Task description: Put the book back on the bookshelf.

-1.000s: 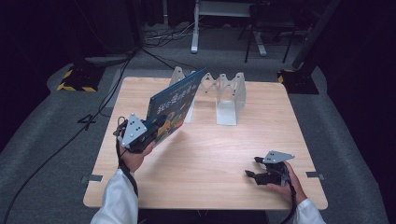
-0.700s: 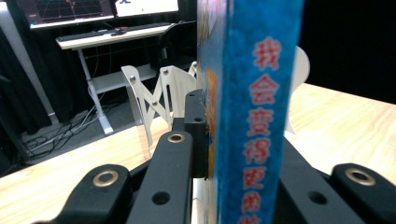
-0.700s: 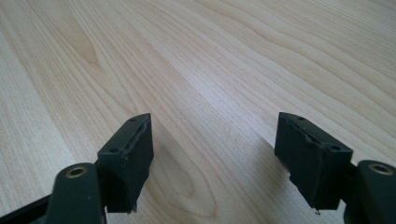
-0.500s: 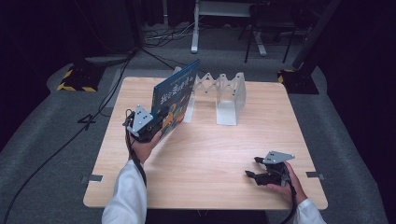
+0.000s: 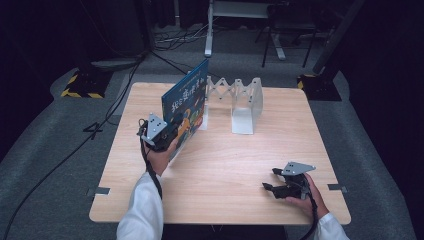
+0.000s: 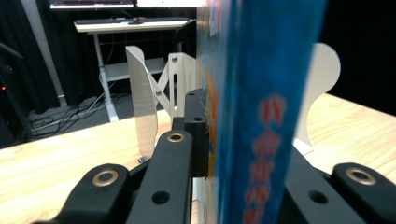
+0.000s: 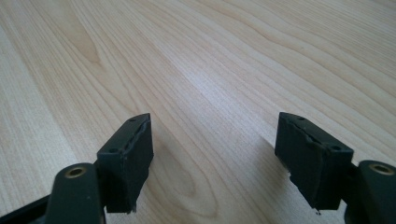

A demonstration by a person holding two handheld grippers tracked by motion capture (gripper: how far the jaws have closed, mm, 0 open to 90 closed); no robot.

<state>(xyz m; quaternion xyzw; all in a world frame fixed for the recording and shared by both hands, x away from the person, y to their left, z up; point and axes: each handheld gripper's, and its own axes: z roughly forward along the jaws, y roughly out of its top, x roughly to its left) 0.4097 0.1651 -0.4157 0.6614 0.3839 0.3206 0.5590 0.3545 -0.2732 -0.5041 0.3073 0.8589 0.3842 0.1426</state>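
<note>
One book [image 5: 186, 107] and one white folding rack [image 5: 235, 102] are on the wooden surface [image 5: 225, 165], and there are two claws, one in each hand. The book has a blue cover with a picture and large pale characters across its upper part; from the high view they are too small and slanted to read. In the left claw view the spine [image 6: 261, 116] runs up the middle, blue with red-orange characters, blurred past reading.

The left claw [image 5: 167, 136] is clenched on the lower near corner of the book, which stands on edge, tilted, at the left end of the rack, with its far edge just beside the first white divider [image 5: 204, 107]. In the left claw view the black pad [image 6: 196, 130] presses flat on the cover; the opposite pad is hidden behind the book. Two dividers can be counted there [image 6: 142, 107], one on each side of the book, and the far one is cut off by the spine. The whole number of dividers is hard to make out from above.

The right claw [image 5: 272, 180] rests near the front right corner of the surface, well apart from the book, released, with only bare wood between its two pads [image 7: 128, 158].
</note>
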